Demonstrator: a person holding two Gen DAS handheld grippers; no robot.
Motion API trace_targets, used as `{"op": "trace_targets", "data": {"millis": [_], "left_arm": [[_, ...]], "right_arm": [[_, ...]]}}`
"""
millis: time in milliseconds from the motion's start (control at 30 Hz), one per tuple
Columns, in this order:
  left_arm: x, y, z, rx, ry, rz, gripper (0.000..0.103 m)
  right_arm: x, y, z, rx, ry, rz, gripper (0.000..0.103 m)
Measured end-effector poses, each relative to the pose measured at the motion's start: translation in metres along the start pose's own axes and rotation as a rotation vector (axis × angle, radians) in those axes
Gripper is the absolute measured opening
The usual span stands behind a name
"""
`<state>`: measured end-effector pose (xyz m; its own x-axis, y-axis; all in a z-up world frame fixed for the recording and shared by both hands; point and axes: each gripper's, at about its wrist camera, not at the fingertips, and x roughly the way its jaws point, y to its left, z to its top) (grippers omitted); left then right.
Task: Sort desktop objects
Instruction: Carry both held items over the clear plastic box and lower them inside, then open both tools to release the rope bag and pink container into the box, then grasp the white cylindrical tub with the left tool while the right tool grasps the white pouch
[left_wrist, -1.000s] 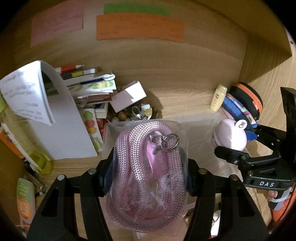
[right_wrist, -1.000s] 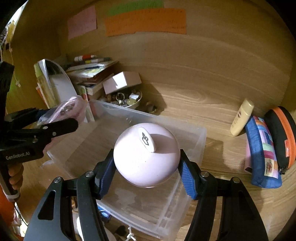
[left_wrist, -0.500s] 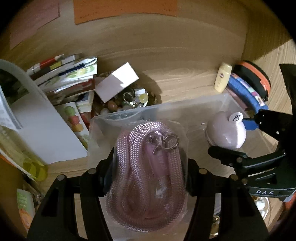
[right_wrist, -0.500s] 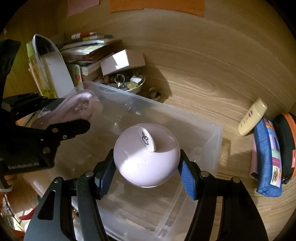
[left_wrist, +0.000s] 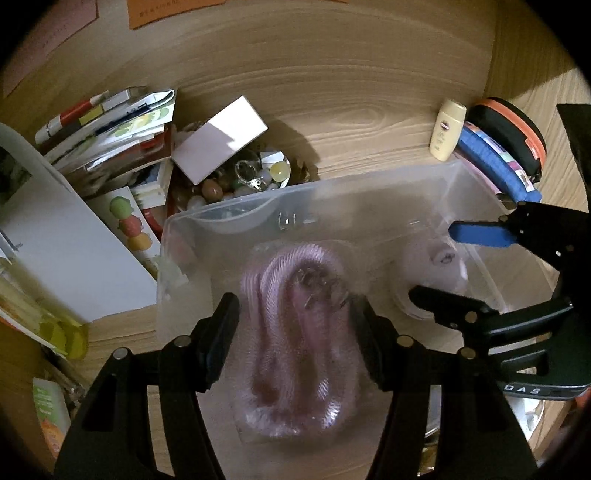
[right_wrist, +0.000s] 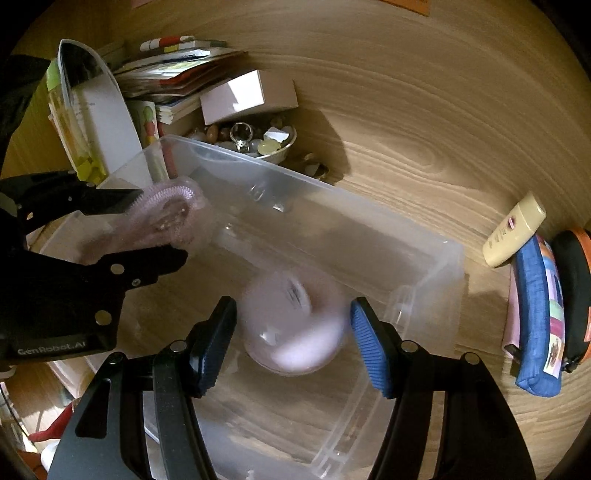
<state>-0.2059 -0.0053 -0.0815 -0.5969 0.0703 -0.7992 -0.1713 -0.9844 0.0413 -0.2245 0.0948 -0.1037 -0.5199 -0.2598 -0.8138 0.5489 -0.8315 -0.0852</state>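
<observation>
A clear plastic bin (left_wrist: 236, 218) (right_wrist: 436, 258) stands on the wooden desk. My left gripper (left_wrist: 295, 332) is over it with its jaws apart. The bagged pink rope (left_wrist: 299, 328) is blurred between them, loose from the pads; it also shows in the right wrist view (right_wrist: 166, 218). My right gripper (right_wrist: 291, 332) is open over the bin's right part. The pale pink round object (right_wrist: 291, 321) is blurred between its blue pads, free of them; it also shows in the left wrist view (left_wrist: 432, 266).
A bowl of small trinkets (left_wrist: 251, 177) and a white box (left_wrist: 219, 138) sit behind the bin. Books and papers (left_wrist: 110, 122) are stacked at the left. A cream bottle (left_wrist: 447, 129), a blue pouch (right_wrist: 535, 314) and a black-and-orange case (left_wrist: 513, 129) lie at the right.
Both grippers have moved down over the bin and opened. The rope bag and the pink round object, gripped before, are now loose and blurred between the jaws.
</observation>
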Motion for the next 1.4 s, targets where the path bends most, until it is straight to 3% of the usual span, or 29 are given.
{"op": "trace_targets", "data": {"millis": [233,433,567,1000,1133,1400], "left_arm": [[-0.004,-0.003,0.0,0.024,-0.034,0.049,0.066],[-0.015,0.001,0.002,0.008,-0.071,0.052,0.076],[-0.033,0.001,0.003,0.004,-0.124,0.066,0.089],[-0.101,0.005,-0.017,-0.028,-0.275,0.086,0.095],[-0.119,0.01,-0.027,-0.058,-0.314,0.079,0.097],[-0.147,0.018,-0.058,-0.109,-0.37,0.084,0.098]], "right_arm": [[-0.004,0.004,0.0,-0.019,-0.016,-0.049,0.061],[-0.026,0.004,-0.003,-0.029,-0.087,-0.097,0.076],[-0.045,0.003,-0.005,-0.029,-0.136,-0.136,0.079],[-0.117,0.001,-0.029,0.031,-0.3,-0.146,0.087],[-0.139,0.003,-0.04,0.046,-0.358,-0.15,0.096],[-0.173,0.01,-0.065,0.054,-0.442,-0.155,0.097]]}}
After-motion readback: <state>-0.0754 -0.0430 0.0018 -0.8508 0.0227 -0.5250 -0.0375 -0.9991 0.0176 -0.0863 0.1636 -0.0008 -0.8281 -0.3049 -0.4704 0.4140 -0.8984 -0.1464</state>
